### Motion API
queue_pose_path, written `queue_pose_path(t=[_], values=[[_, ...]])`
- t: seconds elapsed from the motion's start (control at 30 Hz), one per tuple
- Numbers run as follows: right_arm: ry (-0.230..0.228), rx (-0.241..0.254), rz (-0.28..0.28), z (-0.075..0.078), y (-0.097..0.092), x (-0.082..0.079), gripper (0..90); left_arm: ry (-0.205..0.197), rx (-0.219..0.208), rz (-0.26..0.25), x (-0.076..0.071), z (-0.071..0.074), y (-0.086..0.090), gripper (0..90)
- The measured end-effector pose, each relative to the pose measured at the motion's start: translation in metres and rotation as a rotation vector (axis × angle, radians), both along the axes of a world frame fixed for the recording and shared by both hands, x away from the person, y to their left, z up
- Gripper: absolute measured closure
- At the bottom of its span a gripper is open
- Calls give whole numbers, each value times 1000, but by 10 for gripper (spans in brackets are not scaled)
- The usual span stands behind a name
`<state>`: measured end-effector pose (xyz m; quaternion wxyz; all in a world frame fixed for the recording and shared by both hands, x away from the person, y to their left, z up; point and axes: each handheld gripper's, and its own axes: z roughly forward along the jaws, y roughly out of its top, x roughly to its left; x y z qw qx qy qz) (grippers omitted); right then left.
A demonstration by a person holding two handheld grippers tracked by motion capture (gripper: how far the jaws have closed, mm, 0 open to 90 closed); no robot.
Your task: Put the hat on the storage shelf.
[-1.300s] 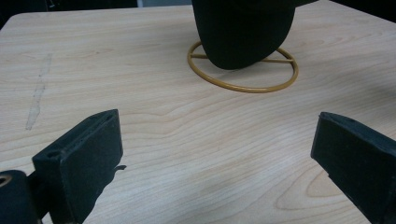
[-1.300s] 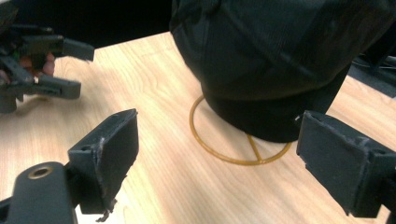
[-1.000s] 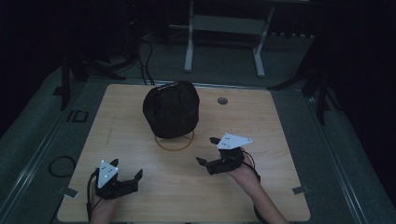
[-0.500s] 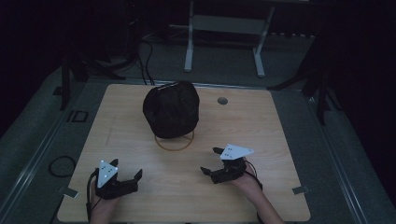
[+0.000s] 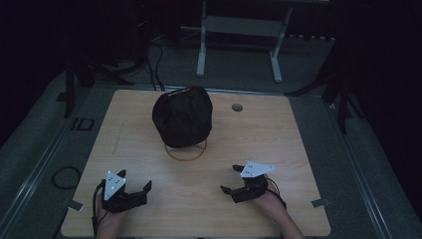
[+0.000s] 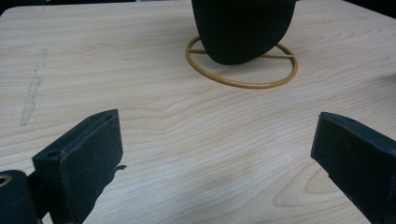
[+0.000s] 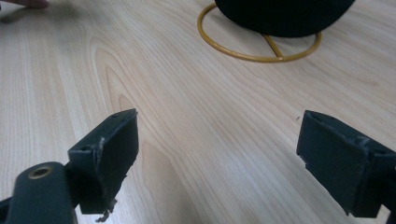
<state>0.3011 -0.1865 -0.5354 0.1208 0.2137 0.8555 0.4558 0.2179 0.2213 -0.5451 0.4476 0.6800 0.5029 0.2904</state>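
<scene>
Near the tabletop's front edge I hold my left gripper and right gripper, both jaws spread wide and empty. Beyond them, mid-table, a black cap sits on a gold wire stand. I judge a clean lift needs both jaws closing on the cap's sides evenly, leaving the stand undisturbed. No containers are visible.
</scene>
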Motion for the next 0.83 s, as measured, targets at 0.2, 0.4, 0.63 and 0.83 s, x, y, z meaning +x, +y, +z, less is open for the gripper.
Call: queue_pose_path(t=[0.2,0.4,0.63,0.83], values=[[-14,-18,2,-5,-8,-3,130,1,2,-2,0,0,0,29],[-25,-32,-2,-9,-17,-6,130,4,1,-6,0,-1,0,29],[-47,-36,13,-13,-25,-5,131,8,7,-10,1,-2,-1,29],[-61,-44,20,-14,-24,-5,131,13,12,-13,1,-3,-1,29]])
